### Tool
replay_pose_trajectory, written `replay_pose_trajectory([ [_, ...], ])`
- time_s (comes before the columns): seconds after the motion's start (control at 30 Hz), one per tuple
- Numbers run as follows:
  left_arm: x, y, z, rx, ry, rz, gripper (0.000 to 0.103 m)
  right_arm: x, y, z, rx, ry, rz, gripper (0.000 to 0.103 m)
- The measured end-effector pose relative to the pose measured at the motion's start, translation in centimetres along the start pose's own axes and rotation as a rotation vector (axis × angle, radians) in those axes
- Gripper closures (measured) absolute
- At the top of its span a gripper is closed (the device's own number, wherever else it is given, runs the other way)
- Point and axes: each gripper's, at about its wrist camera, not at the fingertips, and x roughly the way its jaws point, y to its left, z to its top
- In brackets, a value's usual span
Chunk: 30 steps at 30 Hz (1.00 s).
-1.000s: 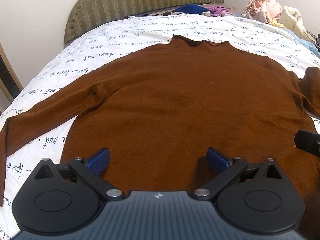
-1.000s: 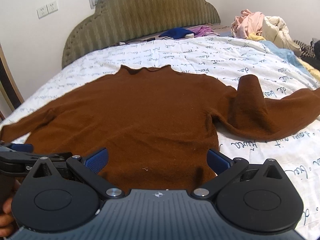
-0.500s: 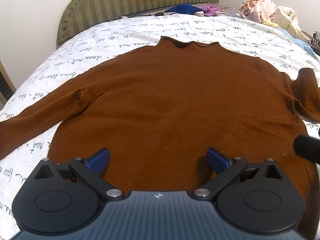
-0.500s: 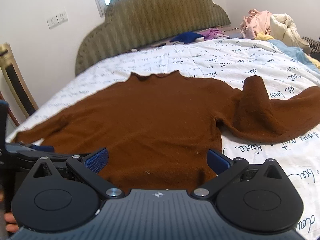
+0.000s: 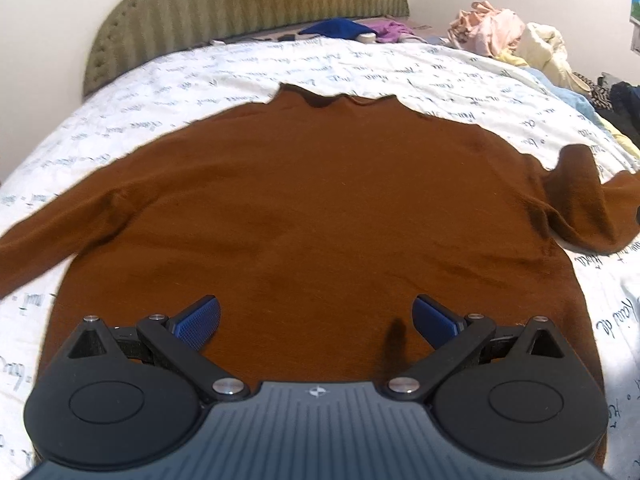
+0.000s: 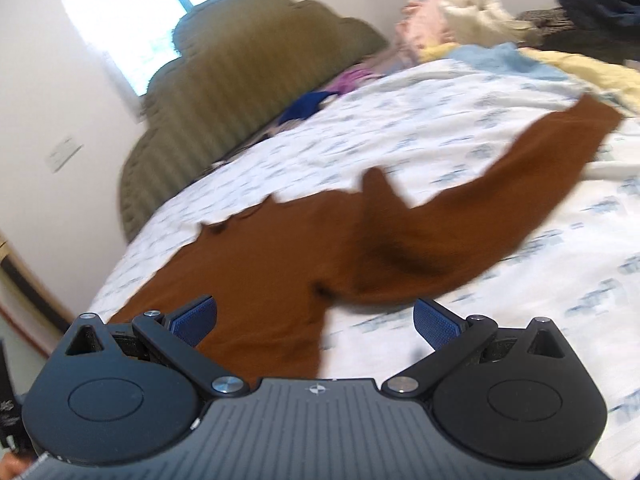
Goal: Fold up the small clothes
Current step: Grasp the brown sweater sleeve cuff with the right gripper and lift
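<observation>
One brown sweater (image 5: pixel 320 216) is spread flat on the bed, collar toward the headboard (image 5: pixel 248 16), hem closest to the cameras. It's a soft, fuzzy knit with a small wavy mock neck. Two sleeves: the one on the left of the left wrist view lies out straight across the cover, the one on the right is bunched into a raised fold near the armpit before running outward.

The bedspread (image 5: pixel 400 64) is white cotton-looking fabric with cursive script printed in rows. The headboard is olive green, ribbed and scalloped on top.

Left gripper (image 5: pixel 316 316) has its jaws spread wide, nothing between them, hovering over the hem. Its blue pads (image 5: pixel 200 318) have a fine grid texture. Right gripper (image 6: pixel 316 316) is also spread wide and not holding anything, sitting over the sweater's side edge just below the bunched sleeve. That view is tilted and motion-blurred.

At the far right edge of the bed there's a loose clothes pile (image 5: pixel 516 36), pink and cream pieces on top. By the headboard sit one dark blue garment (image 5: pixel 340 28) and one purple garment (image 5: pixel 388 30).
</observation>
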Motion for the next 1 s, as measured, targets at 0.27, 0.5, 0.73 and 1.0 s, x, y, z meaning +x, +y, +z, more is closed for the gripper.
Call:
replay_pose_trajectory([
  [0.27, 0.8, -1.3, -0.5, 0.045, 0.015, 0.02, 0.0, -1.5, -7.5, 3.9, 0.105, -0.126, -0.178, 0.0],
  [0.5, 0.9, -1.7, -0.7, 0.063, 0.018, 0.029, 0.0, 0.4, -17.8, 8.0, 0.368, -0.224, -0.21, 0.007],
  [0.73, 1.2, -1.8, -0.5, 0.062, 0.031, 0.039, 0.0, 3.6, -24.1, 8.9, 0.615, -0.272, -0.107, 0.019],
  [1.0, 1.5, -1.8, -0.5, 0.065, 0.043, 0.041, 0.0, 6.4, -26.5, 11.1, 0.679, -0.287, -0.107, 0.055],
])
